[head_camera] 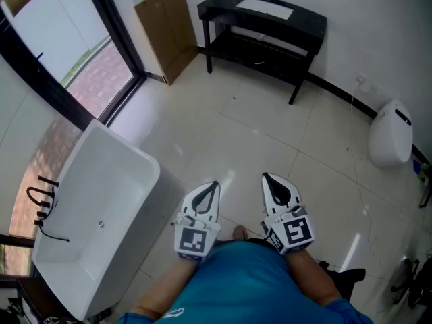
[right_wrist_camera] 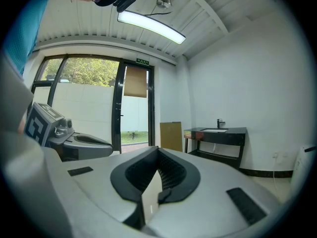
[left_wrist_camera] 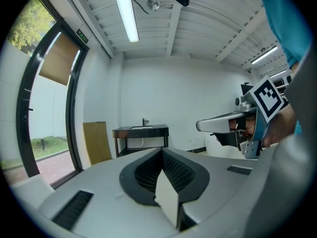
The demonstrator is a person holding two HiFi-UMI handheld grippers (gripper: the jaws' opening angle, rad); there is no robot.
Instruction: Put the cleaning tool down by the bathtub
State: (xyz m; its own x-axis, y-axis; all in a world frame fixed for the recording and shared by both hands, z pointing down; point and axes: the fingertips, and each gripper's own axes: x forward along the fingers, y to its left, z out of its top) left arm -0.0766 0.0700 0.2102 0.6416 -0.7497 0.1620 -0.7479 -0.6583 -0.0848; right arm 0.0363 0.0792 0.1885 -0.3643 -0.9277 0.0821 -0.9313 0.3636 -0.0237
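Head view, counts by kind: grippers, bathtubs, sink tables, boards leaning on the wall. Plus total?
Hand-held grippers: 2 (left hand-held gripper, right hand-held gripper)
White bathtub: 1
Black sink table: 1
Brown board leaning on the wall: 1
Total: 5

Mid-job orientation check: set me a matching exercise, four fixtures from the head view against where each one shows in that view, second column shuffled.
Things:
1. white rectangular bathtub
2. black vanity table with white basin
3. flat brown board
4. white rounded unit

Places in the head view:
A. top centre
B. lower left
C. right edge
D. upper left, leaning upright

Pairs: 1-B; 2-A; 3-D; 4-C.
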